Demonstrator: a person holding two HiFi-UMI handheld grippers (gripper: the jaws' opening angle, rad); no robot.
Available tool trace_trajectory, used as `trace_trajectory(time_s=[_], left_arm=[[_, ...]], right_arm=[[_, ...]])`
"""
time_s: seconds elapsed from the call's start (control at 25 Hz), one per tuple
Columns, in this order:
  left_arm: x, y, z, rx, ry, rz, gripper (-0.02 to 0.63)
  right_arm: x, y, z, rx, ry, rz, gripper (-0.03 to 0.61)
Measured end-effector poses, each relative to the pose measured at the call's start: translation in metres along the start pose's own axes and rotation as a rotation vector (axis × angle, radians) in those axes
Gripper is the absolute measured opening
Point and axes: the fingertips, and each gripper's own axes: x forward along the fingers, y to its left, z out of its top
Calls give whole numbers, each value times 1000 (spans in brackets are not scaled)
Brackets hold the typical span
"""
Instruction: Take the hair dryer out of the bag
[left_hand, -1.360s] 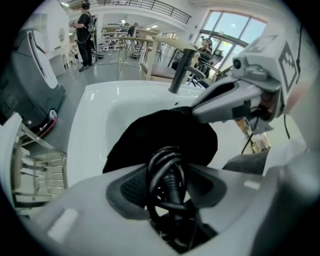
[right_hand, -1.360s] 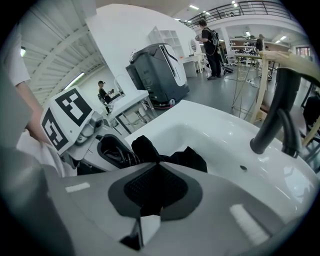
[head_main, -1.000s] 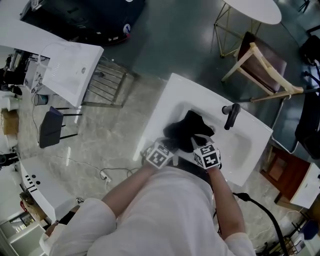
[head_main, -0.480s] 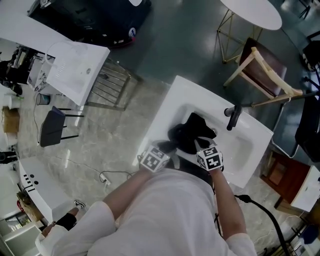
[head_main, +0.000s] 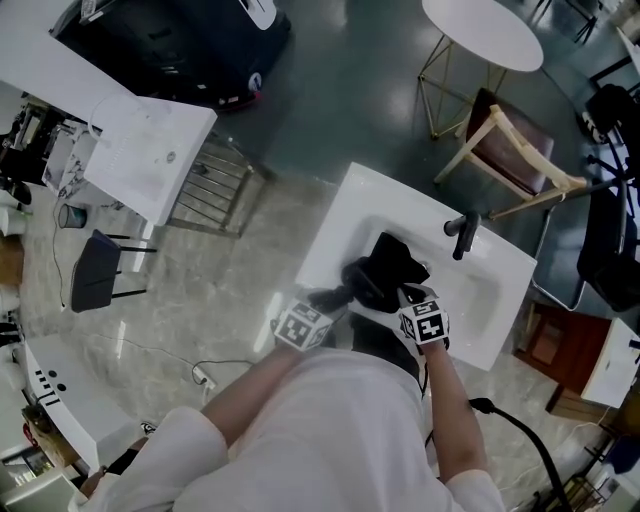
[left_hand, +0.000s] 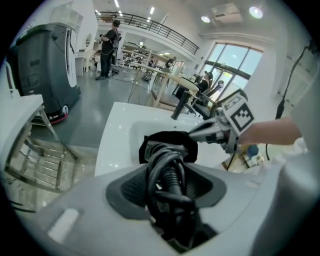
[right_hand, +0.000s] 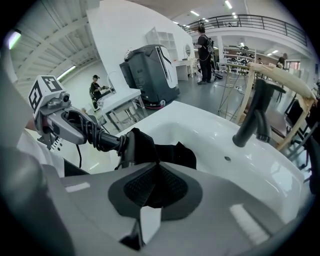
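A black cloth bag lies in the white sink basin. The hair dryer's handle, with its black cord wound round it, sticks out of the bag's mouth toward the left. My left gripper is shut on that handle and cord, and appears in the head view left of the bag. My right gripper is shut on the bag's near edge, seen at the bag's near right side in the head view. The dryer's head is hidden inside the bag.
A dark tap stands at the basin's far rim. A wooden chair and a round white table stand beyond the sink. A white counter and a metal rack are at the left.
My left gripper has drawn back to the left and up from the bag, and more of the cord-wrapped handle shows outside the bag. The right gripper stays on the bag's edge.
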Motion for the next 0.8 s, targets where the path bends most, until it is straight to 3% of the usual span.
trace_trajectory(time_s=[0.48, 0.8], left_arm=[[-59, -1, 9, -57, -146, -56, 201], [-95, 2, 19, -107, -266, -91, 201]], right_arm=[[-9, 11, -1, 127, -43, -124, 23], [-45, 32, 8, 184, -161, -152, 68]])
